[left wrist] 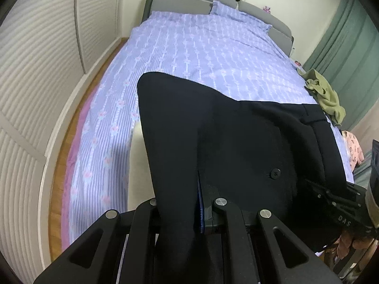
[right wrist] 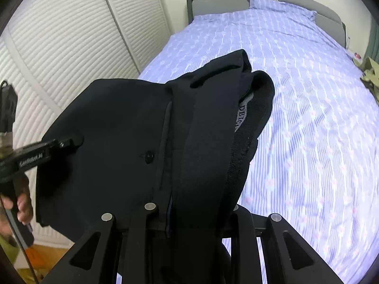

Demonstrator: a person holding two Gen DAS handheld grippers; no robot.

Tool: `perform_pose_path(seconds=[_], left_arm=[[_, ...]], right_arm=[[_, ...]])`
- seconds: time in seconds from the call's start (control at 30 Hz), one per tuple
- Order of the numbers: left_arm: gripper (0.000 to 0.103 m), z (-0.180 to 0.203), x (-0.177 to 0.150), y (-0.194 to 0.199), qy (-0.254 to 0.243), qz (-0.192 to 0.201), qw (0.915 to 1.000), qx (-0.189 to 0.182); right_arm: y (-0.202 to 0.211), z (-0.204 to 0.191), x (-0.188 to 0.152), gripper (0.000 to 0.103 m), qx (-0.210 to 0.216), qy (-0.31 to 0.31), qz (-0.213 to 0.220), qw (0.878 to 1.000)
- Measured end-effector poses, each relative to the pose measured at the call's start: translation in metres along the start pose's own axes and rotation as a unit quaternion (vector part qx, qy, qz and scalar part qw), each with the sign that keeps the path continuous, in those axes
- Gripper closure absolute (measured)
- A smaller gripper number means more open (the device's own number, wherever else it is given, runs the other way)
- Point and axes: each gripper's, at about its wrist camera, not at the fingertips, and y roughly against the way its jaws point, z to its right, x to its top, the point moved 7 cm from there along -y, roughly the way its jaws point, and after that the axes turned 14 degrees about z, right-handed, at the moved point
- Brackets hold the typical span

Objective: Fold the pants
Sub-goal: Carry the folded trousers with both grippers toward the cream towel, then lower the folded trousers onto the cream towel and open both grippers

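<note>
Left wrist view: dark pants [left wrist: 213,130] are held aloft over the lilac striped bed [left wrist: 189,52], fabric pinched in the nearly shut left gripper [left wrist: 184,215]. The right gripper [left wrist: 336,201] is seen clamped on the waistband side.

Risks, judged:
- Cloth could slip from either pinch if the pants are swung down fast; only a thin bite is held.
- Layers are bunched at the waist, so a crooked lay-down on the bed is likely.
- An olive garment [left wrist: 324,94] near the bed edge could be caught under the pants.

Right wrist view adds: the right gripper [right wrist: 189,215] is narrow on the waistband, the inner label is visible, and the left gripper [right wrist: 71,140] is seen held by a hand [right wrist: 23,203]. The olive garment is barely seen there.
</note>
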Motion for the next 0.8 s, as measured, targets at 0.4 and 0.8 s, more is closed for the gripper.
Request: perform_pose_path(seconds=[0.4, 0.8], left_arm=[[0.088, -0.035, -0.015, -0.100, -0.036, -0.052, 0.9979, 0.017], [0.060, -0.054, -0.036, -0.101, -0.075, -0.074, 0.9893, 0.101]], right_arm=[[-0.120, 0.130, -0.009, 0.079, -0.014, 0.007, -0.065, 0.998], [-0.083, 0.327, -0.017, 0.042, -0.107, -0.021, -0.076, 0.991]])
